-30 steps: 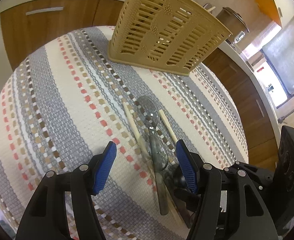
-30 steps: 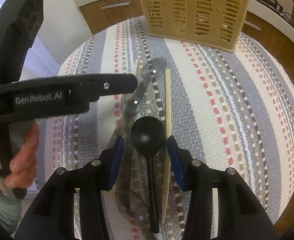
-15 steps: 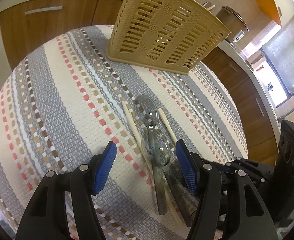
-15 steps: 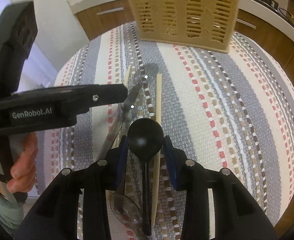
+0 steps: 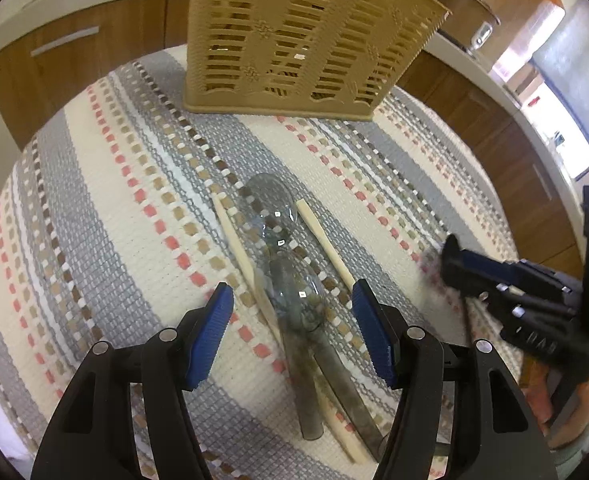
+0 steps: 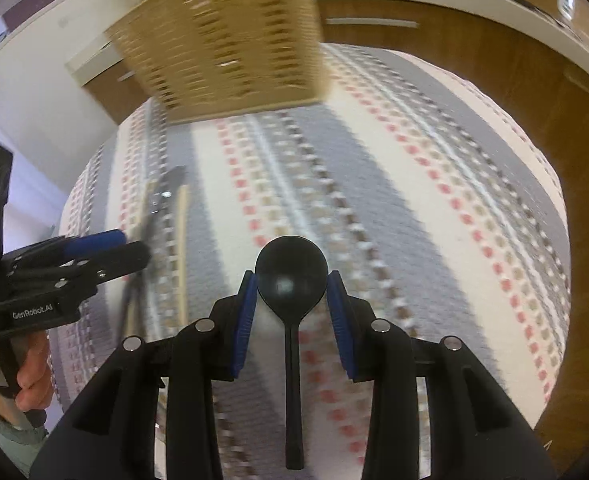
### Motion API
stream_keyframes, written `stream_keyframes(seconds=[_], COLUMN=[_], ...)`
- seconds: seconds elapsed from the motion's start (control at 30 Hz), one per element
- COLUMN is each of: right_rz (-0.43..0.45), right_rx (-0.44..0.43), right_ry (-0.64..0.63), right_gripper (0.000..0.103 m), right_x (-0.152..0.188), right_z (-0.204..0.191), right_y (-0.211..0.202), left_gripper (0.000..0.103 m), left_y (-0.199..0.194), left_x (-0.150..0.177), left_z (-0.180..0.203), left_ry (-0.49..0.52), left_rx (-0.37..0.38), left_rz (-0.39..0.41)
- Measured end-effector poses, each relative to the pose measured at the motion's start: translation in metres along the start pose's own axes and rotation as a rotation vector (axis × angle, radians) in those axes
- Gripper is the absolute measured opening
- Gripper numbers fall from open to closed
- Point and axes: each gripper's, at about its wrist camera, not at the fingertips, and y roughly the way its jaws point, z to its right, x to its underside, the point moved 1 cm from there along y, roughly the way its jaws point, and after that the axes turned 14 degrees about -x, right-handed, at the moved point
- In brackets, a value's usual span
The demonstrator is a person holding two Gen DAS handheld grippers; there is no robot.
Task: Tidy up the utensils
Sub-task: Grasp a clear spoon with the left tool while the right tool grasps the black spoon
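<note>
Right gripper (image 6: 290, 292) clamped on black spoon (image 6: 290, 276) — blue pads pressing both sides of the bowl, handle hanging back toward the camera between the arms. Jaws closed in over the last second, narrow now, spoon between them and lifted clear of the striped cloth (image 6: 434, 200). Background smeared with motion blur.

Left gripper (image 5: 292, 320) wide apart, nothing gripped, poised over the remaining pile. Between and just past its fingertips: two clear plastic spoons (image 5: 290, 280) lying overlapped, bowls up, handles running back under the gripper. Flanked by two pale chopsticks (image 5: 324, 240), one each side, roughly parallel to the spoons; all resting on the cloth. Dark flat handle beside the clear ones low in left view — cannot tell what utensil.

Seen at right edge of left view: right gripper, well off to the side of the pile, blurred.

At left edge of right view: left gripper with person's hand (image 6: 22, 372) wrapped on its grip.

Farther back: beige slotted utensil basket (image 5: 294, 40) standing upright on far part of the cloth, apart from the pile. Behind it — wooden cabinets (image 5: 62, 56) with white countertop.
</note>
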Motion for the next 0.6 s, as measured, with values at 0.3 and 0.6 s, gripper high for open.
stream_keyframes(seconds=[0.3, 0.6], right_rz=[-0.006, 0.021], right_rx=[-0.013, -0.066], right_ry=[0.004, -0.001], right_gripper=[0.033, 0.033], right_x=[0.006, 0.003], right_z=[0.009, 0.006], right_y=[-0.005, -0.006], left_gripper=[0.036, 0.033], left_y=[0.007, -0.008], left_x=[-0.008, -0.010], left_z=[0.021, -0.007], left_ry=[0.057, -0.021], left_rx=[-0.134, 0.072], left_rz=[-0.013, 0.040])
